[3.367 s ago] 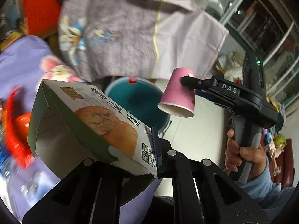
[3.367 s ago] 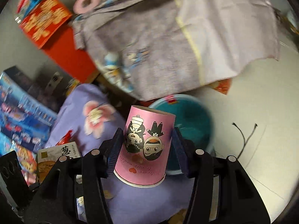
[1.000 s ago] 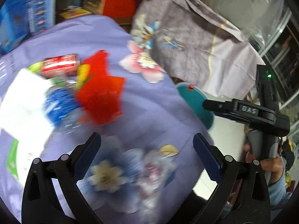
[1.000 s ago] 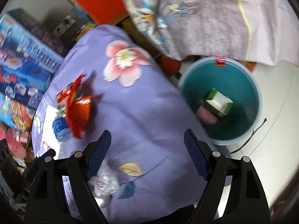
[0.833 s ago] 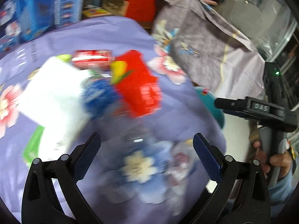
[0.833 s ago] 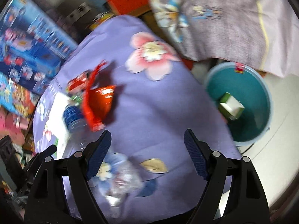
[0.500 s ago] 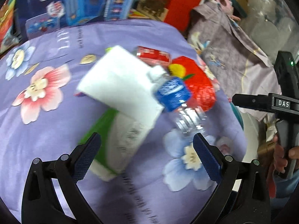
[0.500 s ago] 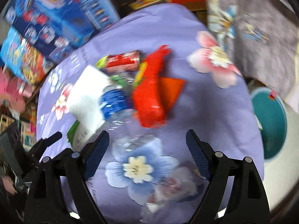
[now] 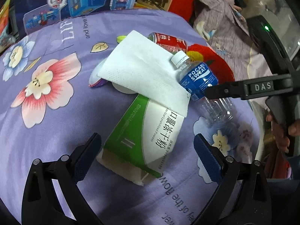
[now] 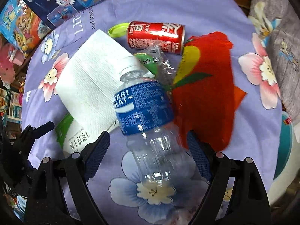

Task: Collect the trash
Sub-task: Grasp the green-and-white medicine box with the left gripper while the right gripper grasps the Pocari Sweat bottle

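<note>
On the purple floral cloth (image 9: 46, 121) lies a pile of trash. My left gripper (image 9: 147, 157) is open, with a green and white carton (image 9: 150, 135) lying between its fingers, not gripped. A white tissue (image 9: 142, 69) partly covers the carton. My right gripper (image 10: 148, 151) is open around a clear bottle with a blue label (image 10: 146, 112); its pads stand just off the bottle. The same bottle (image 9: 198, 80) shows in the left wrist view beside the right gripper's finger (image 9: 234, 91). A red can (image 10: 155, 37) and a red wrapper (image 10: 206, 97) lie behind it.
A teal bin (image 10: 285, 150) stands on the floor past the cloth's right edge. Blue toy boxes (image 9: 75, 1) line the back. A grey-purple garment (image 9: 225, 28) lies at the right. A green lid (image 10: 117, 30) sits by the can. A hand (image 9: 281, 131) holds the right gripper.
Earlier the left gripper held a carton and the right a pink cup; both grippers are empty and open now. They have swung from the teal bin to over the trash pile.
</note>
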Tool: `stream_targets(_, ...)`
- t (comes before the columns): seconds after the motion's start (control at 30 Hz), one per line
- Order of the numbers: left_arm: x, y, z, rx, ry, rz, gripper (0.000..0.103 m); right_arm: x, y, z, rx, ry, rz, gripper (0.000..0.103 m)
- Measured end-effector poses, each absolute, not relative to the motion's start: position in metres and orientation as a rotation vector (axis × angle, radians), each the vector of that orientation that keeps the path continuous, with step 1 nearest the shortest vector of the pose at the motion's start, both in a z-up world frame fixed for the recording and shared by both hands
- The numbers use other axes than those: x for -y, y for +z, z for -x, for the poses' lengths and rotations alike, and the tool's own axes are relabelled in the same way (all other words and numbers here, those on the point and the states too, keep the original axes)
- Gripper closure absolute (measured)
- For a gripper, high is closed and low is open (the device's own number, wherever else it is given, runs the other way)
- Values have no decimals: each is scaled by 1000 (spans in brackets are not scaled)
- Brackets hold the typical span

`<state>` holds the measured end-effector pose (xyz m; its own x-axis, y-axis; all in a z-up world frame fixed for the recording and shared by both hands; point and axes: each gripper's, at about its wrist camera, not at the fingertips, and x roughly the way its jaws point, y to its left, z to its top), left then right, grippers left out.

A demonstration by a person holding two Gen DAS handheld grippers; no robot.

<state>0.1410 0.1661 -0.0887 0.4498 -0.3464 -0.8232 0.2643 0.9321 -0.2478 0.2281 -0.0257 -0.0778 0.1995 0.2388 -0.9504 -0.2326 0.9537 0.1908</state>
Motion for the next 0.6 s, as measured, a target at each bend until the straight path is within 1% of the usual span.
stream_targets(0.1, -160, -94, -148, -1053, -404, 60, 4, 22, -86, -235, -1336, 335, 0, 23)
stream_targets(0.17, -156, -98, -151, -1062, -412, 36, 4, 20, -89, -238, -1333, 337, 11, 30)
stream_targets(0.2, -155, -100, -152, -1064, -411, 25, 4, 20, -92, -239, -1337, 332, 24, 35)
stream_targets(0.43, -152, -113, -161, -1091, -406, 4, 4, 30, -89, -234, -1337, 352, -19, 36)
stream_targets(0.6, -138, -123, -169, -1101, -404, -93, 4, 43, -85, -231, -1329, 356, -75, 36)
